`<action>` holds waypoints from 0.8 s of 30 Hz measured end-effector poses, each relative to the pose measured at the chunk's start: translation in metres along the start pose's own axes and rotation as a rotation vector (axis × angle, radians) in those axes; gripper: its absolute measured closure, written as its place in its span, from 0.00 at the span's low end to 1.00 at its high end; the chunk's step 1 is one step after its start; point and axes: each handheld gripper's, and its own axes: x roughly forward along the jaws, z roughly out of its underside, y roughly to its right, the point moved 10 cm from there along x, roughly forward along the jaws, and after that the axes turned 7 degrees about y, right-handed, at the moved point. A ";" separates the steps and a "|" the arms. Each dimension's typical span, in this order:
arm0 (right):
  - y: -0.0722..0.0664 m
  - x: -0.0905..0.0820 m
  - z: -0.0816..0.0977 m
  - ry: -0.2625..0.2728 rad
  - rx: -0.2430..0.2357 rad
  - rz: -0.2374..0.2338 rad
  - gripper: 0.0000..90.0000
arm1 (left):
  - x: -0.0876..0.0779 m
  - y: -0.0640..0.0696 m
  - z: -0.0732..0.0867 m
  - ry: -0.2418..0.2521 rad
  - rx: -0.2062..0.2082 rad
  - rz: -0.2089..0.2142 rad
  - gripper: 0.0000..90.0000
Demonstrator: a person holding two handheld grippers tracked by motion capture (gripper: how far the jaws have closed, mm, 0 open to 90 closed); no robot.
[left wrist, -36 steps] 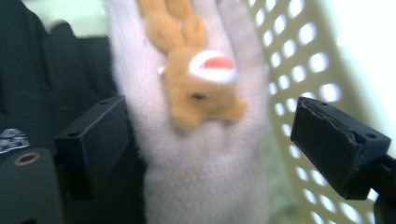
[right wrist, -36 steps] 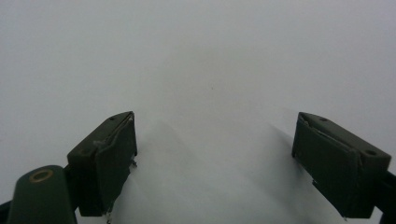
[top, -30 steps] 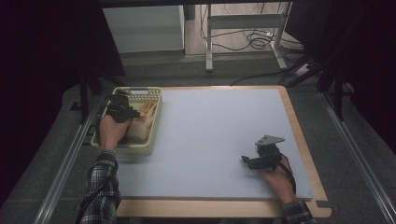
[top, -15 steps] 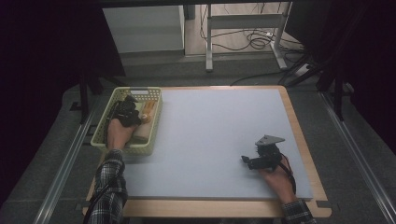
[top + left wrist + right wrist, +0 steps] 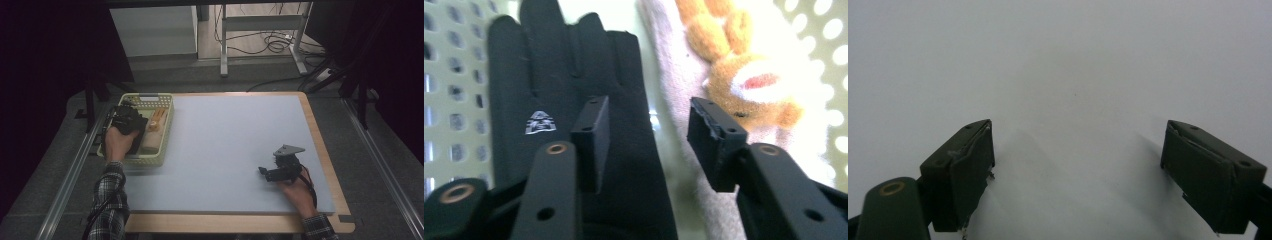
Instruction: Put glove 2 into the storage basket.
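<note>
A pale green perforated basket point(image 5: 146, 97) stands at the table's left. In it lie a black glove point(image 5: 549, 75), an orange plush toy point(image 5: 749, 80) point(image 5: 156, 120) and a pale cloth point(image 5: 151, 141). My left gripper point(image 5: 129, 118) point(image 5: 649, 125) hangs low inside the basket. Its jaws have just been opening; one stands over the glove, the other over the cloth, and neither pad presses on anything. My right gripper point(image 5: 264, 172) point(image 5: 1078, 155) rests on the grey mat point(image 5: 230, 135) near the front right, open with only bare mat between its fingers.
The mat covers a wooden table whose edge point(image 5: 320, 140) shows at the right and front. Metal rails run along both sides of the table. Cables and a frame stand on the floor behind it.
My left gripper has shifted a little inside the basket, first toward the plush toy, then back toward the left side. The right hand has stayed put.
</note>
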 end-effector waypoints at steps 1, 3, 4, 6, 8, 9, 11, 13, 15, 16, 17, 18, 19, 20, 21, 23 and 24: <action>0.000 0.000 0.000 0.000 0.000 0.000 0.15 | -0.002 0.000 -0.001 0.011 -0.010 0.005 0.54; 0.000 0.000 0.000 0.000 0.000 0.000 0.15 | -0.007 -0.001 -0.003 0.036 -0.016 0.021 0.50; 0.000 0.000 0.000 0.000 0.000 0.000 0.15 | -0.009 -0.001 -0.003 0.041 -0.015 0.024 0.48; 0.000 0.000 0.000 0.000 0.000 0.000 0.15 | -0.012 0.001 -0.005 0.060 -0.018 0.038 0.45; 0.000 0.000 0.000 0.000 0.000 0.000 0.15 | -0.015 0.002 -0.005 0.072 -0.015 0.053 0.42; 0.000 0.000 0.000 0.000 0.000 0.000 0.15 | -0.017 0.004 -0.005 0.078 -0.012 0.060 0.41; 0.000 0.000 0.000 0.000 0.000 0.000 0.15 | -0.018 0.005 -0.005 0.085 -0.007 0.068 0.38; 0.000 0.000 0.000 0.000 0.000 0.000 0.15 | -0.020 0.007 -0.005 0.089 -0.004 0.080 0.36; 0.000 0.000 0.000 0.000 0.000 0.000 0.15 | -0.021 0.009 -0.004 0.098 -0.007 0.091 0.34; 0.000 0.000 0.000 0.000 0.000 0.000 0.15 | -0.022 0.010 -0.004 0.105 -0.014 0.096 0.34; 0.000 0.000 0.000 0.000 0.000 0.001 0.15 | -0.023 0.010 -0.004 0.107 -0.008 0.101 0.33; 0.000 0.000 0.000 0.000 0.000 0.001 0.15 | -0.023 0.011 -0.003 0.110 -0.013 0.107 0.32; 0.000 0.000 0.000 0.000 -0.001 0.001 0.15 | -0.024 0.012 -0.003 0.114 -0.011 0.113 0.31; 0.000 0.000 0.000 0.000 0.000 0.001 0.15 | -0.025 0.012 -0.002 0.115 -0.013 0.117 0.30; 0.000 0.000 0.000 0.000 -0.001 0.001 0.15 | -0.025 0.013 -0.002 0.118 -0.012 0.121 0.30; 0.000 0.000 0.000 0.000 -0.001 0.001 0.15 | -0.027 0.014 -0.001 0.123 -0.016 0.130 0.28; 0.000 0.000 0.000 0.000 -0.001 0.001 0.15 | -0.028 0.014 -0.001 0.128 -0.014 0.134 0.27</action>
